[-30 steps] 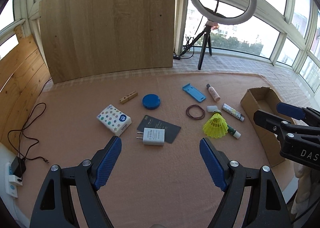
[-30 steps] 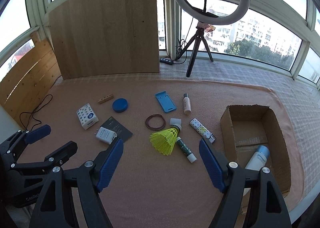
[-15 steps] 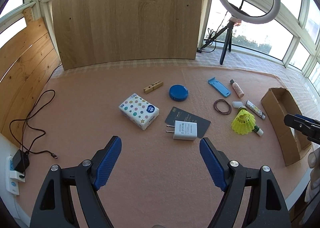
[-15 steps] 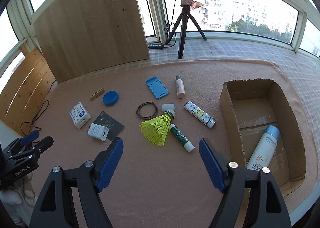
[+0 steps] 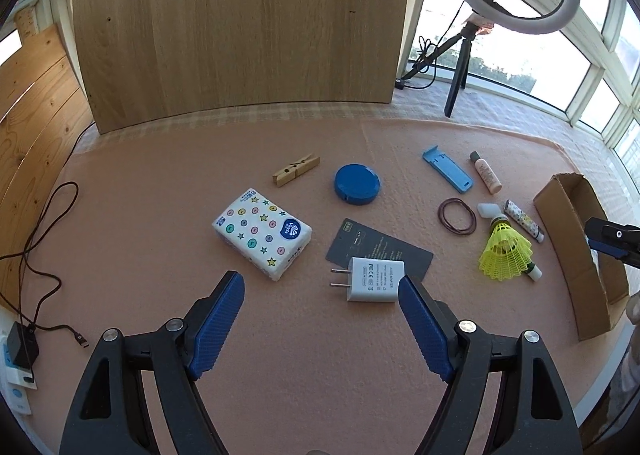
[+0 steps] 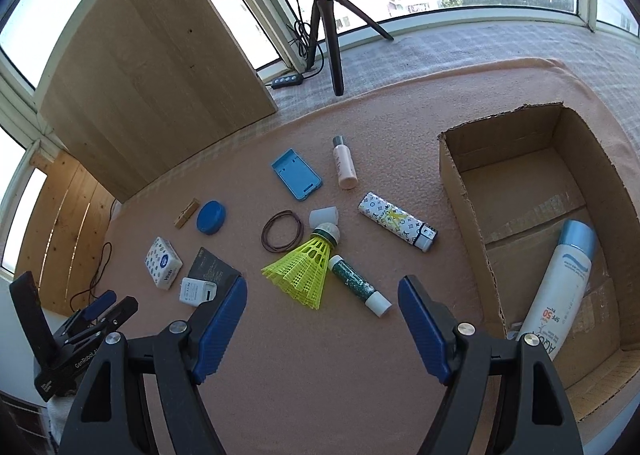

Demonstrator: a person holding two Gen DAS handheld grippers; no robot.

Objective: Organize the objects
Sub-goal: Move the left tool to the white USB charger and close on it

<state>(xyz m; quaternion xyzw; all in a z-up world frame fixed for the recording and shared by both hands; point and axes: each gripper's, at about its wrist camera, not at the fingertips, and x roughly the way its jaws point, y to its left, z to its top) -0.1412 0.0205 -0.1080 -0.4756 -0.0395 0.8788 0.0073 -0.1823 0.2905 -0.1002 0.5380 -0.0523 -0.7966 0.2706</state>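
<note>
Lying on a napped pink cloth [image 5: 168, 223]: soft printed tissue pack [image 5: 262, 233], wooden clothespin [image 5: 296, 174], round blue plastic lid [image 5: 357, 184], glossy white charger [image 5: 374, 280] partly over a flat dark card [image 5: 380, 249]. Toward the cloth's right edge: yellow mesh shuttlecock [image 6: 306, 269], thin brown hair ties [image 6: 282, 231], ribbed blue phone stand [image 6: 296, 174], small pale bottle [image 6: 344, 167], patterned tube [image 6: 396, 226], green glue stick [image 6: 358, 285], white cap [image 6: 324, 215]. Standing at the right edge: corrugated cardboard box [image 6: 460, 183], torn rim, holding a white sunscreen bottle [image 6: 558, 291], base hidden behind the right gripper [image 6: 322, 295]. Held low over the near edge, aimed at the shuttlecock, blue textured pads [image 6: 222, 323] spread wide, nothing between. Left gripper [image 5: 320, 295] likewise spread and empty, charger just ahead of its right pad. Print on card and charger too small to read.
</note>
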